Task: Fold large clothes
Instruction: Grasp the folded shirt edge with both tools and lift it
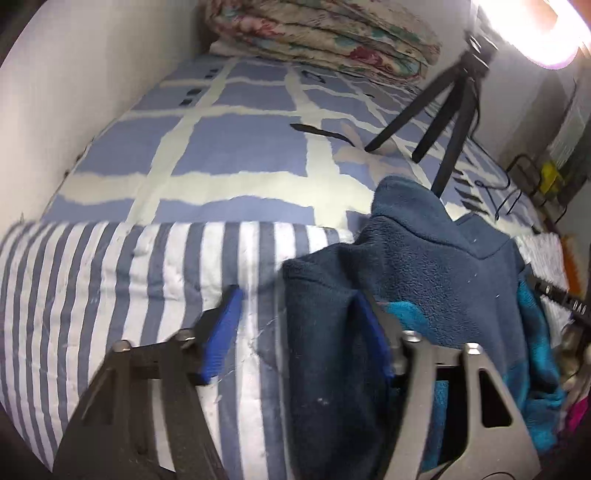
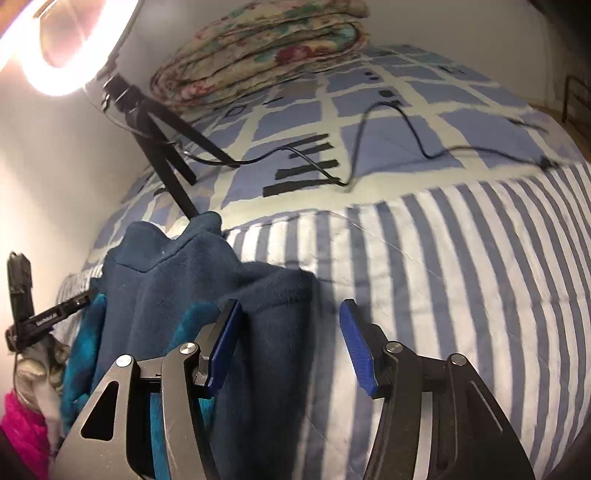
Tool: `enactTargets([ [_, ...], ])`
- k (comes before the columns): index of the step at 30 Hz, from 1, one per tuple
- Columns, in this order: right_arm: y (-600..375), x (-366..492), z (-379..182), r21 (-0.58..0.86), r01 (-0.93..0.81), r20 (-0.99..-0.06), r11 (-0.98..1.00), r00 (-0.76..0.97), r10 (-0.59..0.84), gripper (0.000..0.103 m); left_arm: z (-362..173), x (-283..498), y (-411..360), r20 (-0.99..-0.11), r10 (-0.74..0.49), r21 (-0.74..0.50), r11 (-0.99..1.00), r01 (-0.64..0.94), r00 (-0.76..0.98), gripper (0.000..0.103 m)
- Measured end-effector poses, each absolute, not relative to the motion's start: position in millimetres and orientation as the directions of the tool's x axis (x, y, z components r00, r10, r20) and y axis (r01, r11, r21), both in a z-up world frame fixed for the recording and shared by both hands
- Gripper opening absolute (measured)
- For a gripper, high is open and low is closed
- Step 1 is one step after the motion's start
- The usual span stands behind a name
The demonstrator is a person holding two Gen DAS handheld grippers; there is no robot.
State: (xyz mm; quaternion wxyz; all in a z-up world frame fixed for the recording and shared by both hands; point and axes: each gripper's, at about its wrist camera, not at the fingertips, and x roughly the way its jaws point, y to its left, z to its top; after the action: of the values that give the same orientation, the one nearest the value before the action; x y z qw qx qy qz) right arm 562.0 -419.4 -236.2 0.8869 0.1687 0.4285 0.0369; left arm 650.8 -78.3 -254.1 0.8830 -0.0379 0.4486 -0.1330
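Note:
A dark navy fleece garment with teal patches hangs bunched over the striped blanket on the bed. It also shows in the right wrist view. My left gripper is open; a fold of the fleece lies between its blue pads and drapes against the right pad. My right gripper is open too; the fleece edge hangs between its pads next to the left pad, with the right pad over the striped blanket.
A black tripod with a bright ring light stands on the blue-and-cream bedspread. A cable trails across the bedspread. A folded floral quilt lies at the head. A wall runs along the left. Pink fabric lies low.

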Motion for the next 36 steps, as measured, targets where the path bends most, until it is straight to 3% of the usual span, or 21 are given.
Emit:
enactTargets([
  [1, -415.6, 564.3, -237.2, 0.334, 0.068, -0.747, 0.940, 0.627, 0.220, 0.028, -255.8, 646.4, -88.0, -0.780, -0.241, -0.134, 0.966, 0.222, 0.578, 0.039],
  [2, -412.3, 566.5, -238.0, 0.334, 0.059, -0.748, 0.941, 0.624, 0.227, 0.019, -255.9, 645.3, -94.1, -0.776, -0.237, -0.109, 0.963, 0.246, 0.585, 0.019],
  [3, -409.2, 565.5, -237.2, 0.322, 0.055, -0.749, 0.945, 0.626, 0.218, 0.011, -254.5, 641.7, -102.2, -0.773, -0.238, -0.083, 0.957, 0.278, 0.588, 0.011],
  [5, -401.8, 564.4, -232.9, 0.288, 0.045, -0.750, 0.956, 0.632, 0.196, 0.009, -252.1, 638.8, -107.2, -0.773, -0.216, -0.055, 0.960, 0.276, 0.596, 0.008],
  [12, -394.3, 549.3, -193.6, 0.259, 0.009, -0.717, 0.966, 0.672, 0.185, 0.008, -220.6, 622.9, -88.1, -0.719, -0.363, -0.256, 0.931, 0.259, 0.593, 0.006],
  [23, -366.9, 491.5, -131.3, 0.192, -0.083, -0.689, 0.978, 0.698, 0.194, 0.007, -161.3, 546.1, -94.4, -0.656, -0.456, -0.292, 0.888, 0.355, 0.601, 0.004],
  [36, -359.3, 374.6, -106.6, 0.246, -0.128, -0.670, 0.961, 0.694, 0.264, 0.007, -121.9, 428.5, -58.0, -0.625, -0.484, -0.293, 0.873, 0.391, 0.612, 0.004],
])
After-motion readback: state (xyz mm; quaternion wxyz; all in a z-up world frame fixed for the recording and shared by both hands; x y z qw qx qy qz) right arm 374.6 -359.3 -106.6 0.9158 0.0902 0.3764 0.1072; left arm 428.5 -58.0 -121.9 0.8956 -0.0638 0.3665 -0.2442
